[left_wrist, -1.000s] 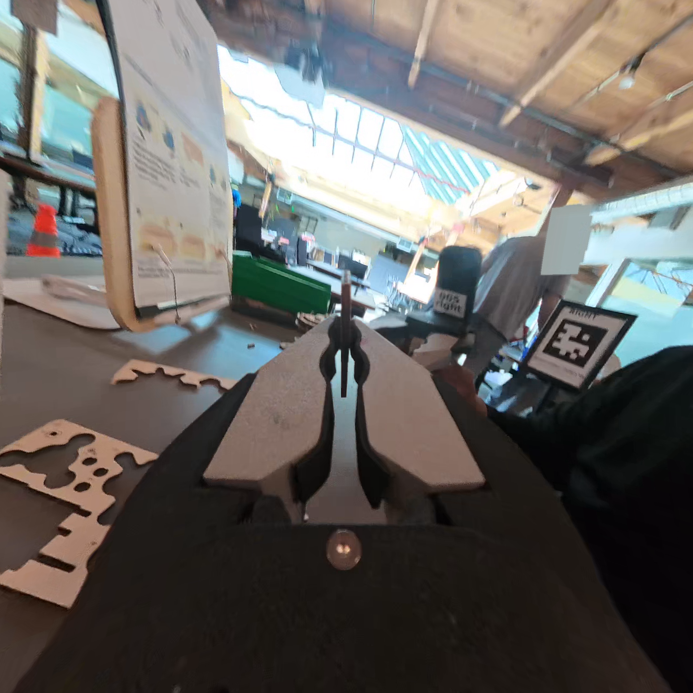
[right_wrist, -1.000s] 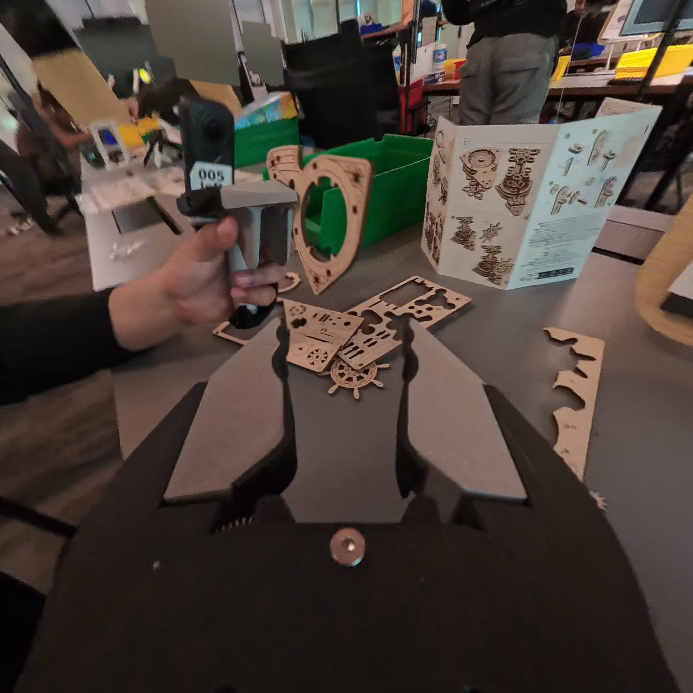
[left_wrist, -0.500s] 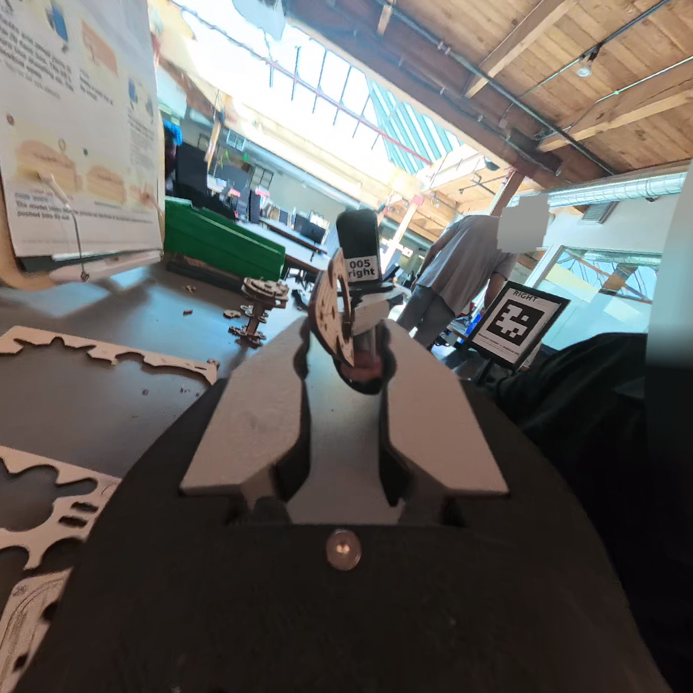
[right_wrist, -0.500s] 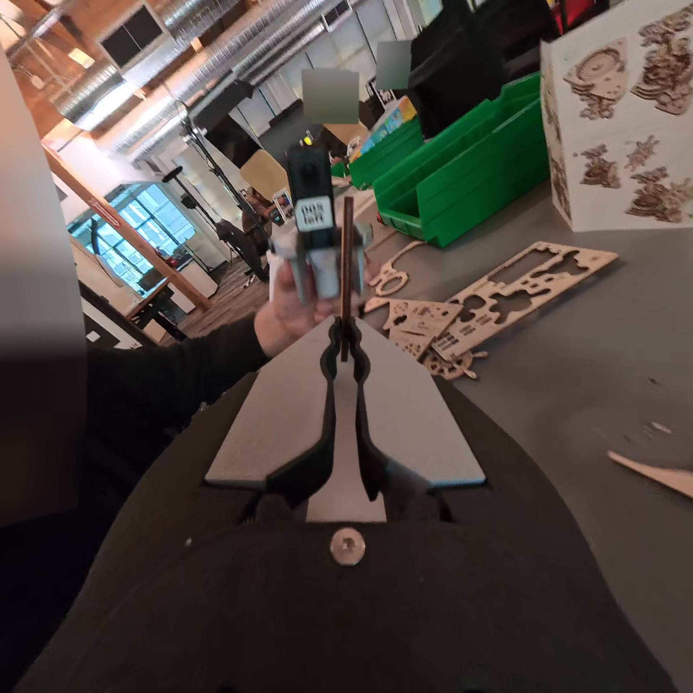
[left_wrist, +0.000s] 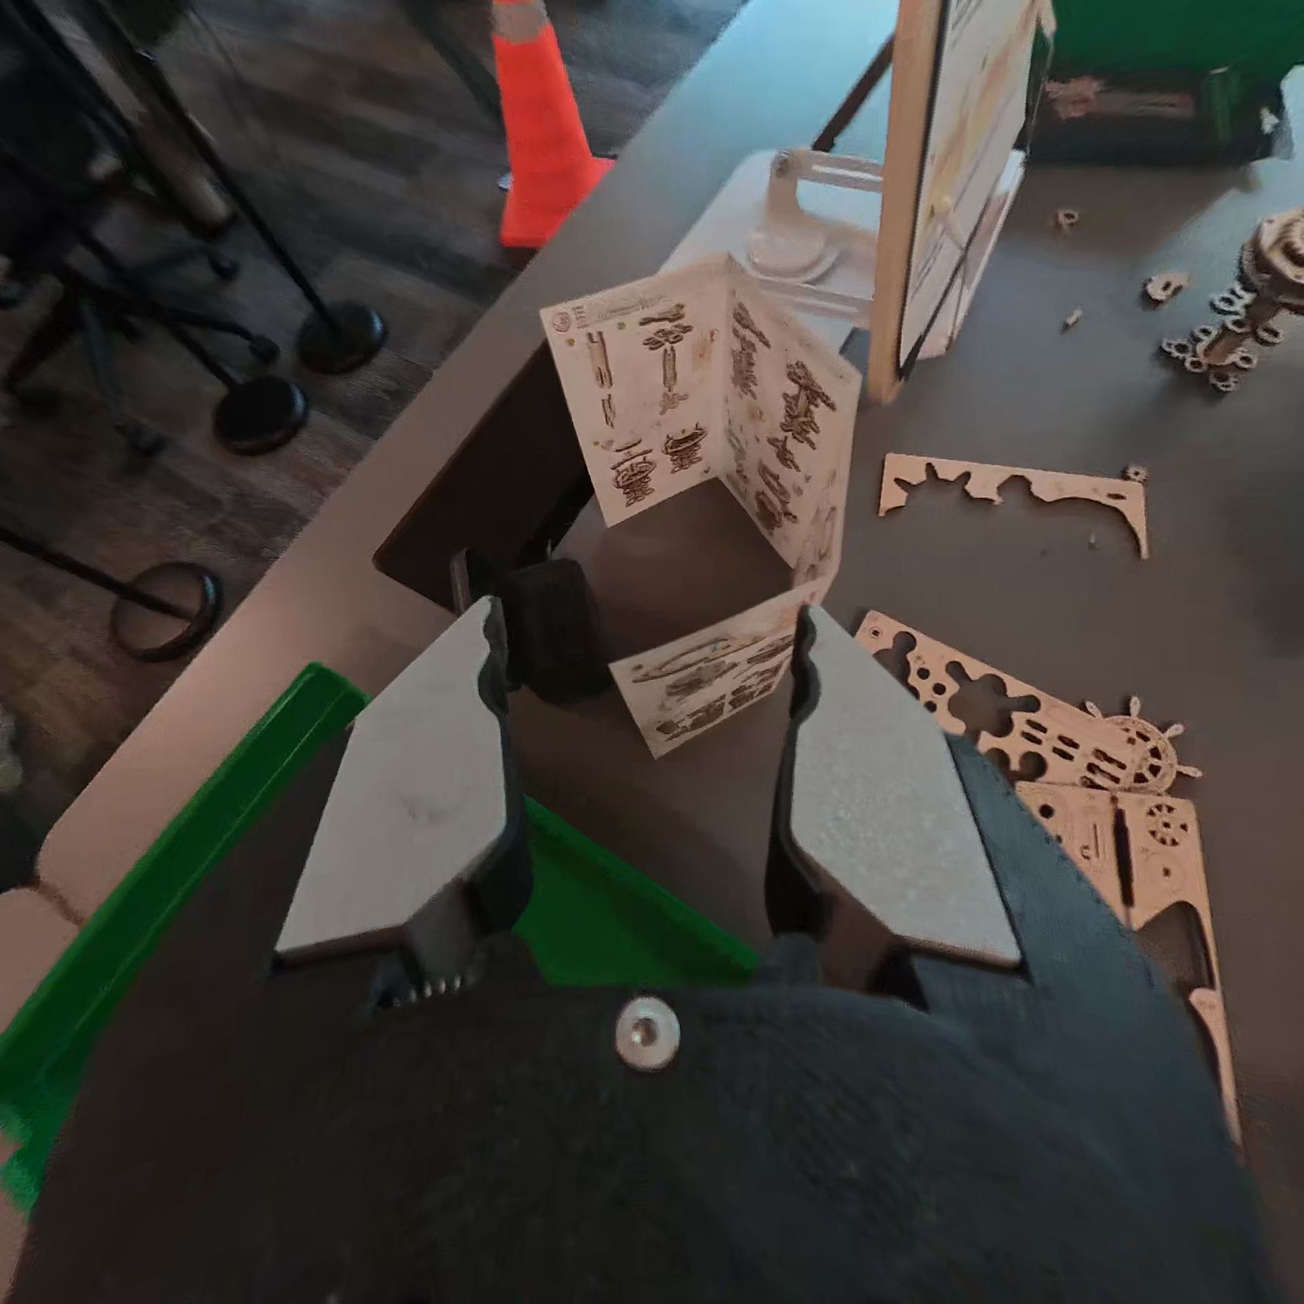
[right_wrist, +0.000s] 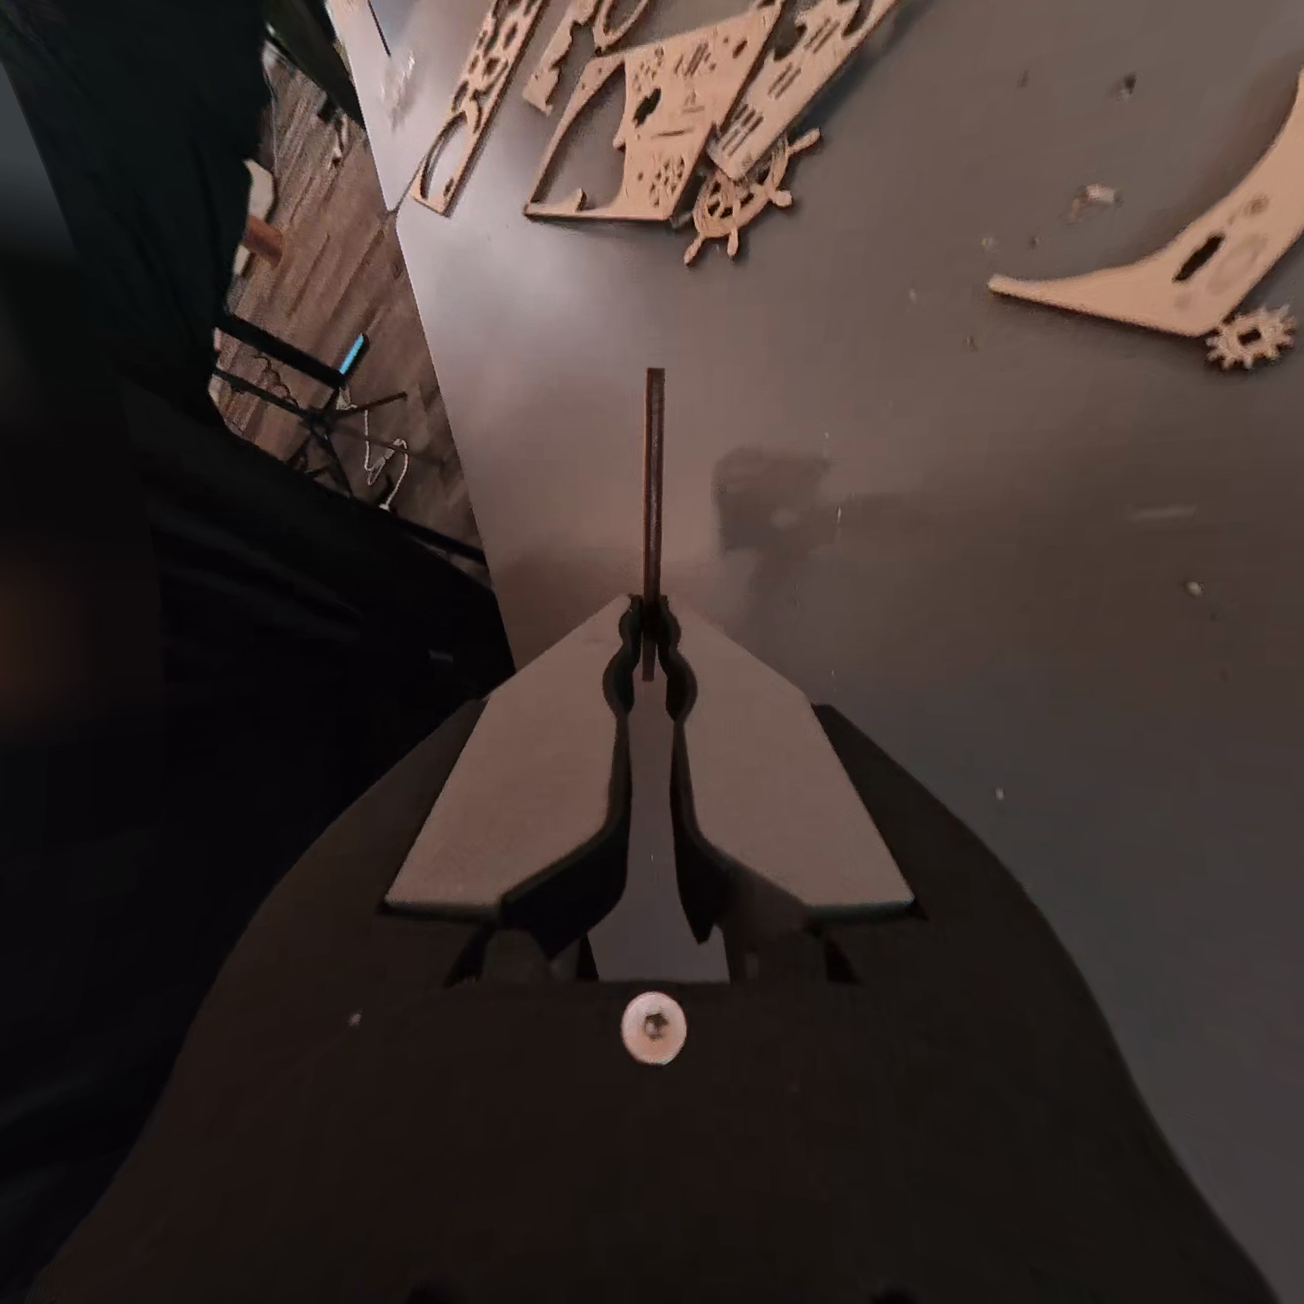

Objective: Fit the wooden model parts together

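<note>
Seemingly we are starting: right tongs (right_wrist: 653, 614) pinching a wooden part (right_wrist: 654, 487) edge-on; left tongs (left_wrist: 649, 660) hanging spread, empty; nothing joined.

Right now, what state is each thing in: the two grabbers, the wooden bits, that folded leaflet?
Left gripper: open, holding nothing.
Right gripper: shut on a thin wooden piece, seen edge-on.
Instruction leaflet: unfolded, standing upright on the table.
Ship's wheel part: lying flat, partly under a cut-out sheet.
Small gear: lying flat.
</note>
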The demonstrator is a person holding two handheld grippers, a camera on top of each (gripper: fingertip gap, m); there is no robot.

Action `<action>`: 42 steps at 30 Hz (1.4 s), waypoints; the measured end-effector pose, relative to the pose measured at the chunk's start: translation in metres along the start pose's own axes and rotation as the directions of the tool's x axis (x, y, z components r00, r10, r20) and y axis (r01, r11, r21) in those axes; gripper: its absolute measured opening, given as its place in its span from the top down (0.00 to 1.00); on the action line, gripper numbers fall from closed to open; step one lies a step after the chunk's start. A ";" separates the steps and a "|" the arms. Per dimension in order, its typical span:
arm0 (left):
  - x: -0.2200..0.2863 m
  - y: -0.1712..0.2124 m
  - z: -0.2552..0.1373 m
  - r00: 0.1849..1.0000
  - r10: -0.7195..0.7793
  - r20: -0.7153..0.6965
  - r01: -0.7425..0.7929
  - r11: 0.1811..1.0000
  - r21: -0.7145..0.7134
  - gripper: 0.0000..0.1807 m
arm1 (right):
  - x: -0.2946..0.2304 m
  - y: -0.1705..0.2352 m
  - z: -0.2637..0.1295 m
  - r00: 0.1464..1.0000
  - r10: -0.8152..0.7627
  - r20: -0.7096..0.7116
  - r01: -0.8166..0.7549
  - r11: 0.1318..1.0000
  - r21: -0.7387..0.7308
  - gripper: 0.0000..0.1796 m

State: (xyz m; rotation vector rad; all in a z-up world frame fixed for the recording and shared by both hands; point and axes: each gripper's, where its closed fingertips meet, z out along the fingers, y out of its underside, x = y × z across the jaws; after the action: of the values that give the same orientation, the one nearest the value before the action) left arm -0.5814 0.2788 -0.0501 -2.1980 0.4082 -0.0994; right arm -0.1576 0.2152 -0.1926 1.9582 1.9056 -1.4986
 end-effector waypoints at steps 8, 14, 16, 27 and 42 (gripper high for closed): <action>0.022 0.030 0.029 0.975 -0.058 -0.216 0.039 0.995 -0.091 0.95 | 0.010 0.014 -0.022 1.000 0.024 0.018 -0.024 1.000 0.017 1.00; 0.043 0.037 0.026 0.911 -0.380 -0.162 0.345 0.915 -0.210 1.00 | 0.018 0.012 -0.031 0.999 0.020 0.028 -0.021 0.998 0.051 1.00; 0.051 0.035 0.023 0.888 -0.432 -0.159 0.401 0.895 -0.194 1.00 | 0.017 0.012 -0.031 0.999 0.009 0.034 -0.011 0.999 0.051 1.00; 0.059 0.033 0.006 0.843 -0.526 -0.112 0.513 0.849 -0.129 0.98 | 0.019 0.026 -0.027 0.995 0.061 0.081 -0.063 0.998 0.019 1.00; 0.057 0.037 0.018 0.881 -0.468 -0.070 0.460 0.882 -0.105 0.81 | 0.023 0.032 -0.027 0.985 0.112 0.131 -0.116 0.993 0.020 1.00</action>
State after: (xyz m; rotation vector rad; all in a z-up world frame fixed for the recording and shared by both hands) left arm -0.5329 0.2529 -0.0938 -2.3424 -0.0783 -0.4561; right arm -0.1217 0.2410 -0.2109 1.8936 1.7009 -1.5859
